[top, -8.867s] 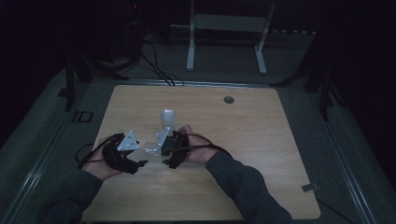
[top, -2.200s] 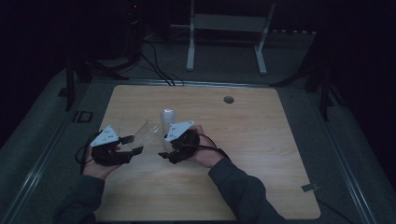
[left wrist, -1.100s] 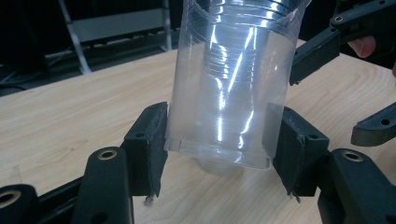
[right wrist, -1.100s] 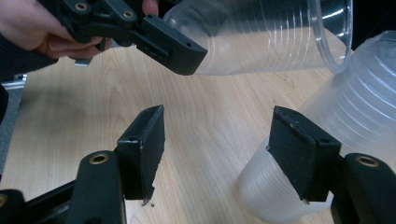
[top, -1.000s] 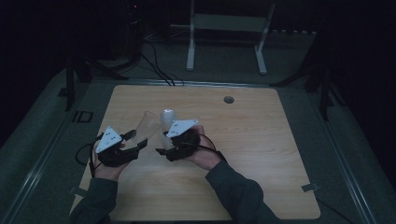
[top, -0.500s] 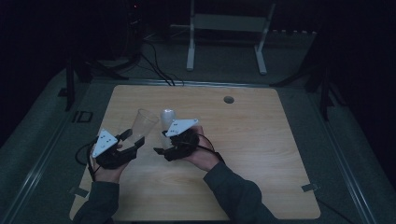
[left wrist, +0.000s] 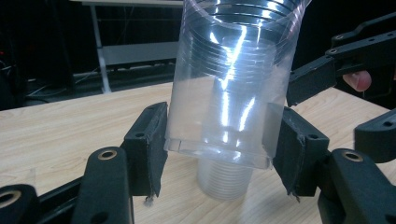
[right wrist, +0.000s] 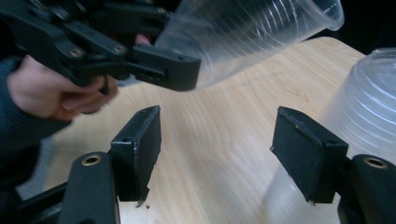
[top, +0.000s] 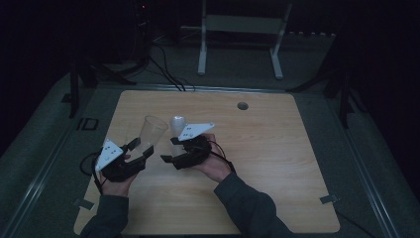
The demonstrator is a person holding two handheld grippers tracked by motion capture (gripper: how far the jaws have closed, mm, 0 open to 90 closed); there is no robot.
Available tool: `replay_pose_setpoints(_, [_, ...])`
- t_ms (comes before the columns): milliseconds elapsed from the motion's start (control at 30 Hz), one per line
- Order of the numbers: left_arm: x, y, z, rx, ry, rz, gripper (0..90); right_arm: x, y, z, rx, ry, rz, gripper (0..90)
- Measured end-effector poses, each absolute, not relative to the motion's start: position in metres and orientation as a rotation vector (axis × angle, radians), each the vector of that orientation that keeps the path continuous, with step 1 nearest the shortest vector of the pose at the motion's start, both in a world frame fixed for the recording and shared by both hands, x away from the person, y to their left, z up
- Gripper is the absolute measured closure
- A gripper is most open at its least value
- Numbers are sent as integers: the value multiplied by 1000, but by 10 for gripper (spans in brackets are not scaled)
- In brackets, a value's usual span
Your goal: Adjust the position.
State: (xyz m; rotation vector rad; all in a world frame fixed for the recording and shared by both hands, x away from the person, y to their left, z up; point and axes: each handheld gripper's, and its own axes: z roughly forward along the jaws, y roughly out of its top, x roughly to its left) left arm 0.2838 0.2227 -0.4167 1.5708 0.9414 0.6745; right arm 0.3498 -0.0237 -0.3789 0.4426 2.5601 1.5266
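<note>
My left gripper (top: 143, 148) is shut on a clear ribbed plastic cup (top: 151, 131), held tilted above the table; its pads press the cup's base (left wrist: 224, 93) from both sides. An upturned stack of clear cups (top: 176, 124) stands on the table just behind; it also rises at the right edge of the right gripper view (right wrist: 369, 107). My right gripper (top: 171, 152) sits beside that stack. Its jaws have just been opening and stand apart (right wrist: 219, 140) with only bare wood between them. The held cup (right wrist: 252, 37) hangs above them.
The wooden table (top: 277, 163) has a round cable hole (top: 242, 105) near its far edge. A white metal stand (top: 237, 29) and dark cables (top: 168, 74) lie on the floor beyond. The room around is dark.
Since the earliest frame the left gripper has carried one cup off to the left of the stack. Over the last second both hands have hardly shifted.
</note>
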Motion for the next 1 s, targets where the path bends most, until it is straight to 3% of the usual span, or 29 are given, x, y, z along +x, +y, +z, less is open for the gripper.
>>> replay_pose_setpoints(1000, [275,222,-414,1549,884,641,420,362,-27,-372,630,2530,1834,224])
